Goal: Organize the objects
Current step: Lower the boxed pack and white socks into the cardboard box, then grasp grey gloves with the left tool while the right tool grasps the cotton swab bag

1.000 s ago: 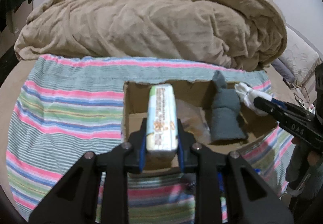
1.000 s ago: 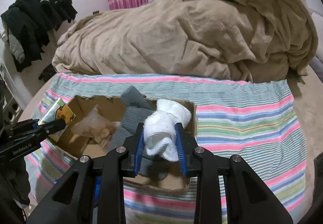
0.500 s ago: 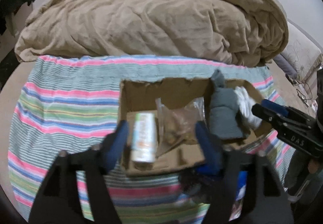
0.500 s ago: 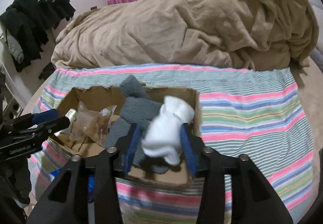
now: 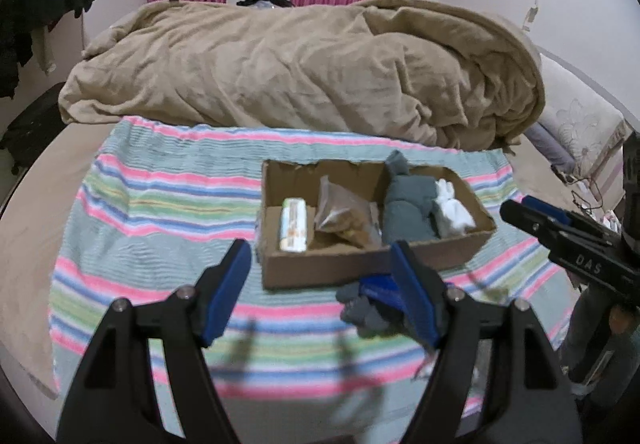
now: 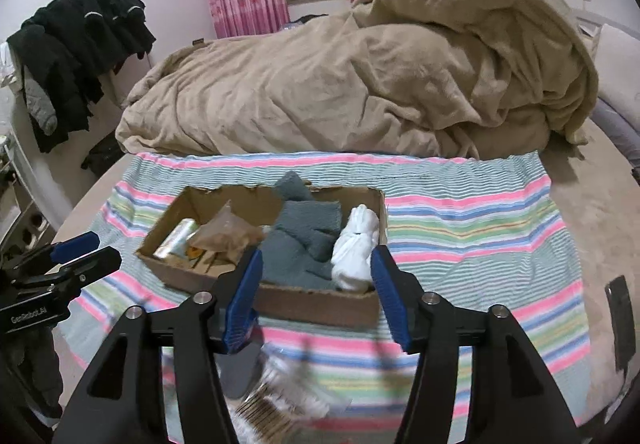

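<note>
Both the left gripper (image 5: 320, 284) and the right gripper (image 6: 316, 294) are seen spread apart and empty. "DAS" and "GenRobot.AI" are read on their bodies. The cardboard box (image 5: 360, 264), frame centre, holds a printed packet (image 5: 294, 224), grey sock (image 5: 408, 211) and white sock (image 5: 452, 211).

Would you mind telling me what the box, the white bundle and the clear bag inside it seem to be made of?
The box looks like plain matte brown cardboard, its back edge torn ragged. The white bundle seems soft knit fabric, perhaps rolled socks. The bag looks like thin glossy plastic film, creased, with brownish contents showing through.
</note>
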